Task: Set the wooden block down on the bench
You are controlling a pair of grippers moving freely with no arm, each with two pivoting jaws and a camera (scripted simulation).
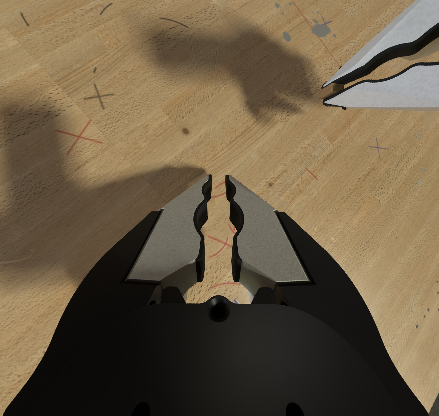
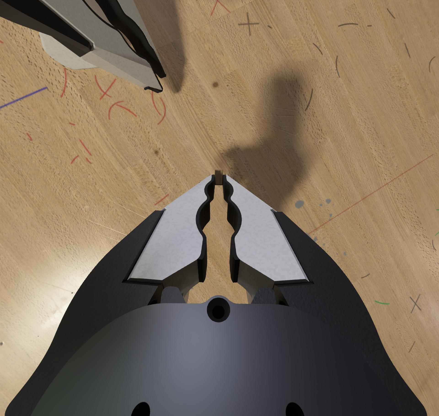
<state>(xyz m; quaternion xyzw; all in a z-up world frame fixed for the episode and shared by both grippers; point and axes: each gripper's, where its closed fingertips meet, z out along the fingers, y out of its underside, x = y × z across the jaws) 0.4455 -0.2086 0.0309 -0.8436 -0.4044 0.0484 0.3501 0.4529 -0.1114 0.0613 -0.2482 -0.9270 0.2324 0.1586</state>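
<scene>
The wooden block (image 2: pixel 218 178) is small and tan, and it is pinched between the fingertips of my right gripper (image 2: pixel 218 183). That gripper is shut on it, low over the wooden bench (image 2: pixel 152 214). Its shadow meets the block, and I cannot tell whether the block touches the bench. In the left wrist view the right gripper (image 1: pixel 324 95) comes in from the upper right with the block (image 1: pixel 330 91) at its tips. My left gripper (image 1: pixel 219 178) is empty, its jaws a narrow gap apart, above the bench (image 1: pixel 261 143). It also shows at the upper left of the right wrist view (image 2: pixel 158 82).
The bench top carries red, black and purple pen marks, crosses and arcs, a long thin red line (image 1: pixel 306 19) and grey paint spatter (image 1: pixel 320 30). Shadows of both grippers fall across the middle. No other object is in view.
</scene>
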